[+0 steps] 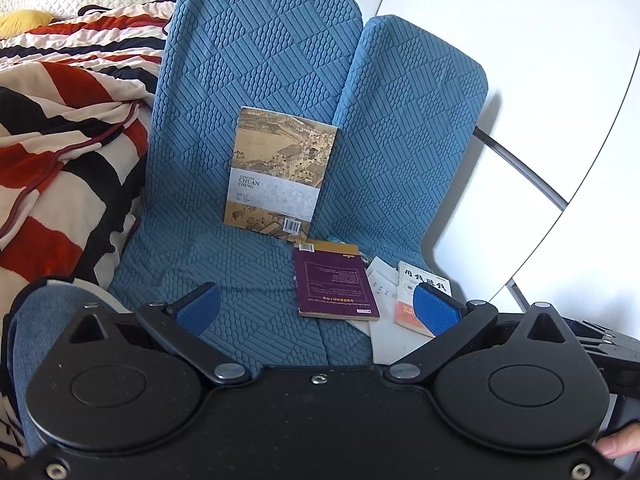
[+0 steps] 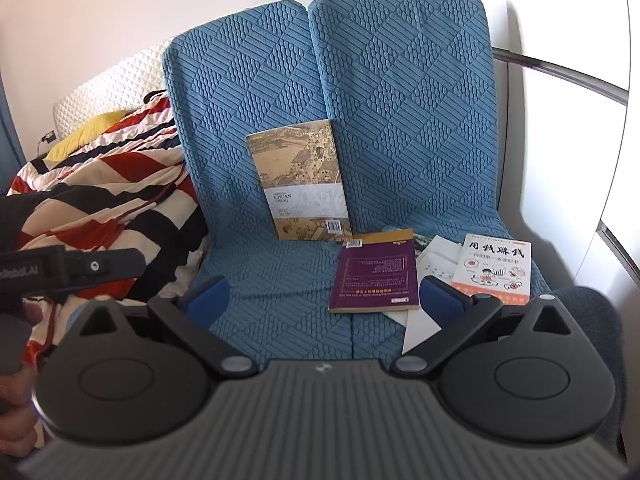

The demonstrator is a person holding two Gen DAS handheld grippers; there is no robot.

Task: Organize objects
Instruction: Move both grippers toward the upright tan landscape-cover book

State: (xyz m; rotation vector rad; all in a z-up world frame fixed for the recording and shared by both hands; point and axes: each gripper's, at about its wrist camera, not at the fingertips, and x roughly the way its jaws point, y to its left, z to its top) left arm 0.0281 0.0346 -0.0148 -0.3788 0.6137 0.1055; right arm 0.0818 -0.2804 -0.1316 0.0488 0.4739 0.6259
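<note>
A tan book with an old painting on its cover (image 1: 280, 170) (image 2: 302, 182) leans upright against the back of a blue quilted sofa (image 1: 248, 60) (image 2: 380, 80). A purple book (image 1: 334, 280) (image 2: 376, 274) lies flat on the seat. Beside it to the right lie white papers (image 1: 380, 280) (image 2: 434, 256) and a white-and-orange book with a cartoon (image 1: 416, 292) (image 2: 496, 268). My left gripper (image 1: 318, 310) hovers open before the seat, nothing between its blue pads. Equally wide stands my right gripper (image 2: 324, 300), open and empty above the seat's front, the purple book beyond its span.
A striped red, black and cream blanket (image 1: 60, 152) (image 2: 112, 196) is heaped at the sofa's left, with a yellow cushion (image 2: 86, 130) and white quilted cushion (image 2: 120, 80) behind. White wall and a metal rail (image 1: 520, 168) (image 2: 560, 70) flank the right. The left gripper's body (image 2: 60, 272) shows at left.
</note>
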